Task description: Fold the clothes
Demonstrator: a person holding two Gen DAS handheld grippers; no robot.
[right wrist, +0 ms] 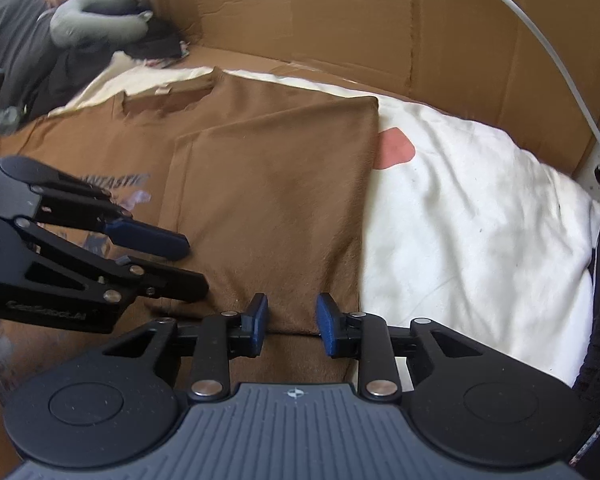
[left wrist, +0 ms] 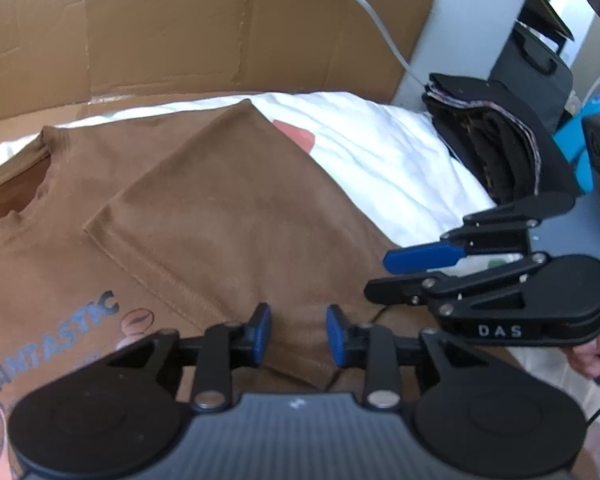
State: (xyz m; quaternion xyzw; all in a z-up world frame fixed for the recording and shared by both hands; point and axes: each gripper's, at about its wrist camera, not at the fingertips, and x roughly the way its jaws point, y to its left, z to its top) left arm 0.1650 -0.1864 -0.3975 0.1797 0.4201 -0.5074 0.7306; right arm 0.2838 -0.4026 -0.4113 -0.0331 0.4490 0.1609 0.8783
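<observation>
Your left gripper [left wrist: 298, 334] and right gripper [right wrist: 291, 326] both hover with fingers parted, empty, apparently just above the brown T-shirt [right wrist: 268, 184] lying on the white bedding [right wrist: 460, 216], its side folded inward.

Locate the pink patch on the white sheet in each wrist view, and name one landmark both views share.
Left wrist view: the pink patch sits upper centre, peeking out just past the far right corner of the folded brown T-shirt.
Right wrist view: the pink patch lies right of centre on the white sheet, against the shirt's right edge.
Shared landmark: the cardboard wall behind the bed.
</observation>
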